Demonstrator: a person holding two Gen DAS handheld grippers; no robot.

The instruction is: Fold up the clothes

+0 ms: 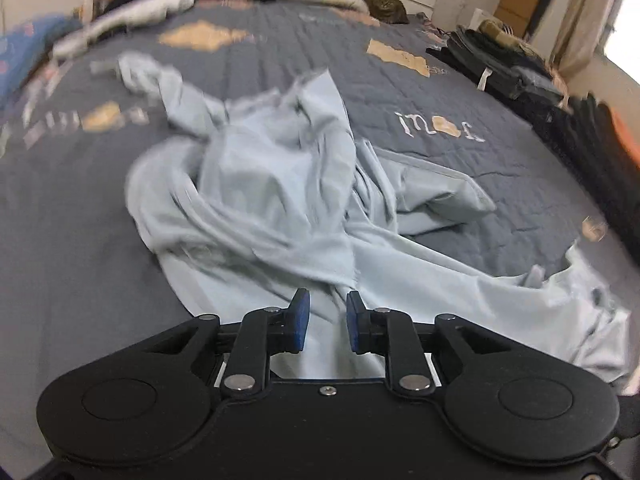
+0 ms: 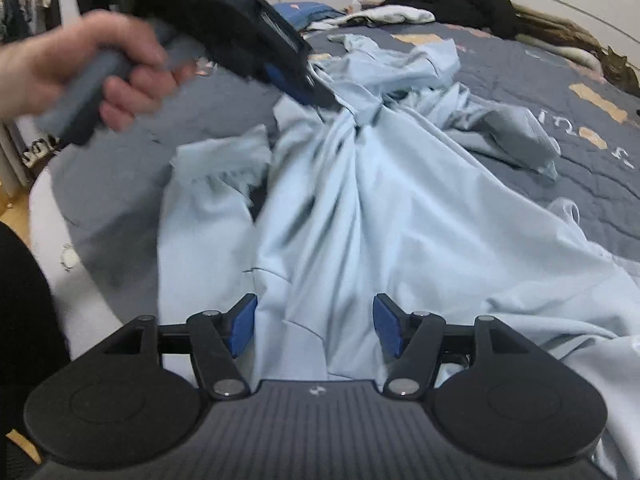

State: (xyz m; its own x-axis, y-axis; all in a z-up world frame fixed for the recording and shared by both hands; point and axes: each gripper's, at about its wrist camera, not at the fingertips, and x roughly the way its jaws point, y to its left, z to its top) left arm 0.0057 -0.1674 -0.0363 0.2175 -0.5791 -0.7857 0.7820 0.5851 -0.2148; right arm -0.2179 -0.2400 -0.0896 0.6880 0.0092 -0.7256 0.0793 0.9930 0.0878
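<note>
Grey bedspread [image 1: 460, 184]; crumpled pale-blue garment [image 1: 280, 200] before left hand-held gripper [image 1: 328, 320].

Light blue garment [image 1: 280, 184] crumpled, unfolded, on the grey quilt; bunched ridge mid-scene, one sleeve trailing far left, another lying right, near hem spread flat.

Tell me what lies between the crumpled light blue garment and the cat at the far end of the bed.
Only bare quilted grey bedspread separates the light blue garment from the cat, seen in the left wrist view.
</note>
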